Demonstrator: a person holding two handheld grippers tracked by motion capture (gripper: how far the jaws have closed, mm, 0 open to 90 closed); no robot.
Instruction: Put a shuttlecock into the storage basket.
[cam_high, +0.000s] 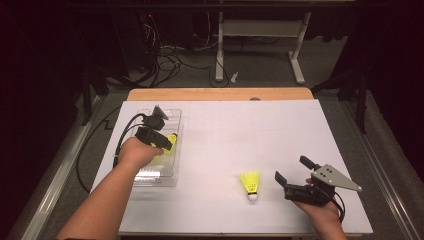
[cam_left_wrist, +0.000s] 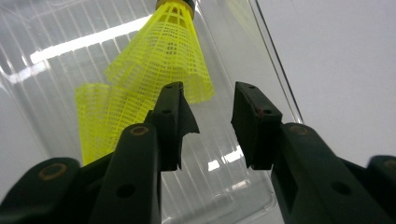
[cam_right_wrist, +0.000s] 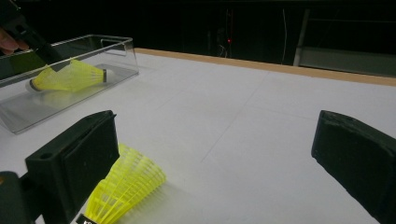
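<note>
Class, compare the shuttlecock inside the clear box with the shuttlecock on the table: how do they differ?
The shuttlecock inside the clear box lies on its side; the shuttlecock on the table stands cork-down. The boxed one sits under the left gripper, the other beside the open right gripper. Both are yellow mesh.

- In the left gripper view, the top edge cuts off the shuttlecock's (cam_left_wrist: 163, 60) cork.
- In the right gripper view, my own jaw covers part of the second shuttlecock (cam_right_wrist: 126, 189); its cork runs off the bottom edge.

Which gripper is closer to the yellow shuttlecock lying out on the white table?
Right. The right gripper sits just beside the shuttlecock, jaws open; the left gripper is over the clear plastic box.
</note>
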